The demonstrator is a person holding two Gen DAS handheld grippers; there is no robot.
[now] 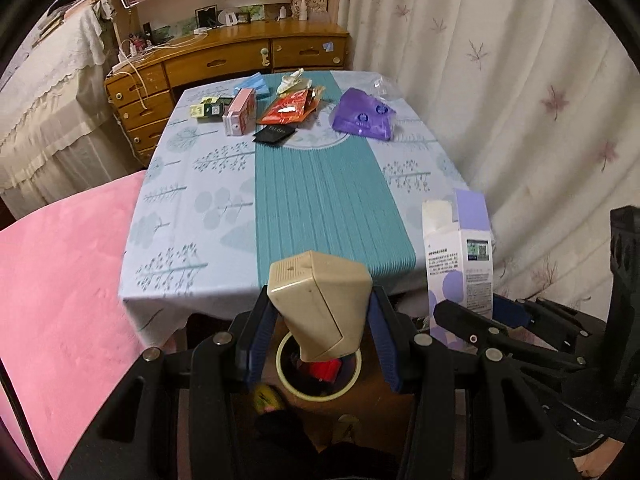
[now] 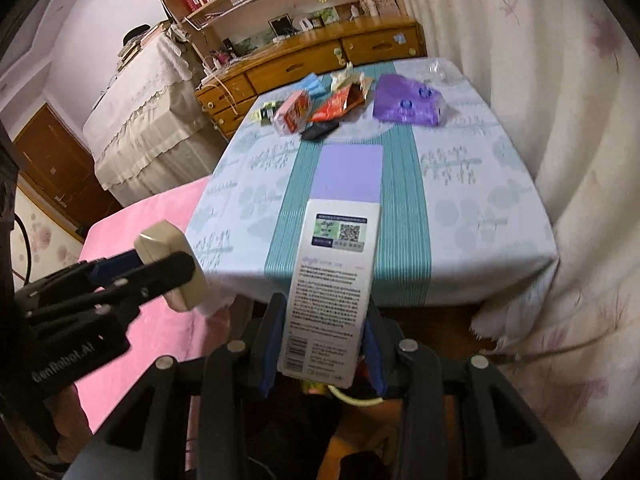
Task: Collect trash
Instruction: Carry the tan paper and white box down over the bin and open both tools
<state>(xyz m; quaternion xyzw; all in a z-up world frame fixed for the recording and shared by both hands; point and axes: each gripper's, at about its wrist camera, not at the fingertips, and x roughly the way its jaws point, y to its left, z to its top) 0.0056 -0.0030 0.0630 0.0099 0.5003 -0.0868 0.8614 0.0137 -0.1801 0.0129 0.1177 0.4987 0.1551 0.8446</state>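
My left gripper (image 1: 322,344) is shut on a beige carton (image 1: 320,300) and holds it just above a round trash bin (image 1: 288,380) with a pale rim, below the table's near edge. The bin holds red and yellow trash. My right gripper (image 2: 322,354) is shut on a tall white and purple box (image 2: 336,264), held upright to the right of the left one; the box also shows in the left wrist view (image 1: 460,256). The beige carton shows at the left of the right wrist view (image 2: 172,264). More trash lies at the table's far end: a pink box (image 1: 240,112), an orange wrapper (image 1: 288,108), a purple bag (image 1: 362,114).
The table (image 1: 224,184) has a light blue and teal cloth. A black packet (image 1: 274,135), small green sachets (image 1: 208,109), a blue pack (image 1: 256,82) and crumpled paper (image 1: 292,79) lie at its far end. A pink bed (image 1: 60,264) is left, a curtain (image 1: 520,100) right, a wooden desk (image 1: 224,60) behind.
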